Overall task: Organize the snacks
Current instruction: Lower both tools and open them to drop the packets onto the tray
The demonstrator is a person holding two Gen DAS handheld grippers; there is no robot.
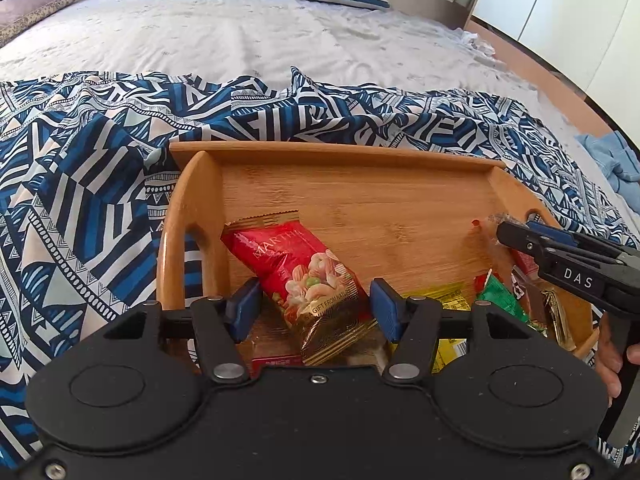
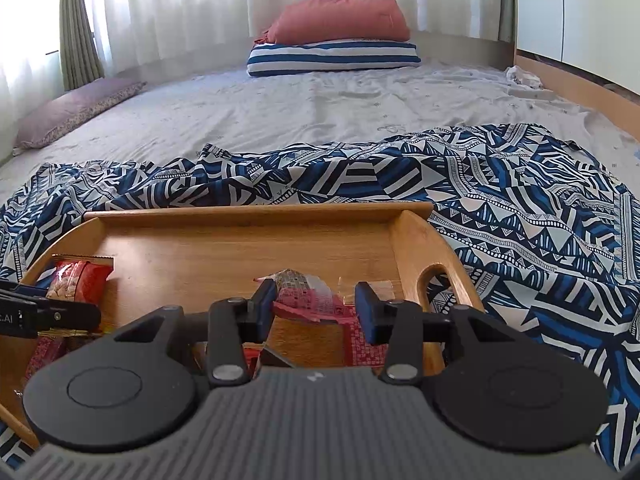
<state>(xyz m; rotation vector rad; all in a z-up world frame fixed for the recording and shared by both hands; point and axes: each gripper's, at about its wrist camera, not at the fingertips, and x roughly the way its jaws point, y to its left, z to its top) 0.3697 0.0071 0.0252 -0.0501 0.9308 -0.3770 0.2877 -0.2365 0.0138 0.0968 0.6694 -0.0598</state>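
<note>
A wooden tray point(image 1: 332, 152) with handle cut-outs lies on a patterned cloth on the bed. My left gripper point(image 1: 314, 304) is shut on a red nut packet point(image 1: 304, 272), which slants down over the tray's left side. That packet point(image 2: 78, 280) pokes out past the left gripper point(image 2: 60, 316) in the right wrist view. My right gripper point(image 2: 316, 304) is shut on a crumpled pink-red snack packet point(image 2: 304, 292) above the right part of the tray point(image 2: 256, 214). From the left wrist view the right gripper point(image 1: 506, 234) comes in from the right. Yellow point(image 1: 436, 300) and green point(image 1: 500, 300) packets lie in the tray.
The blue-and-white patterned cloth point(image 2: 500, 220) spreads around the tray on a grey bedsheet point(image 1: 240, 36). A striped pillow point(image 2: 332, 58) with a pink one point(image 2: 340, 20) on it lies at the far end. A hand point(image 1: 612, 364) holds the right gripper's handle. More red wrappers point(image 2: 360, 344) lie beneath my right gripper.
</note>
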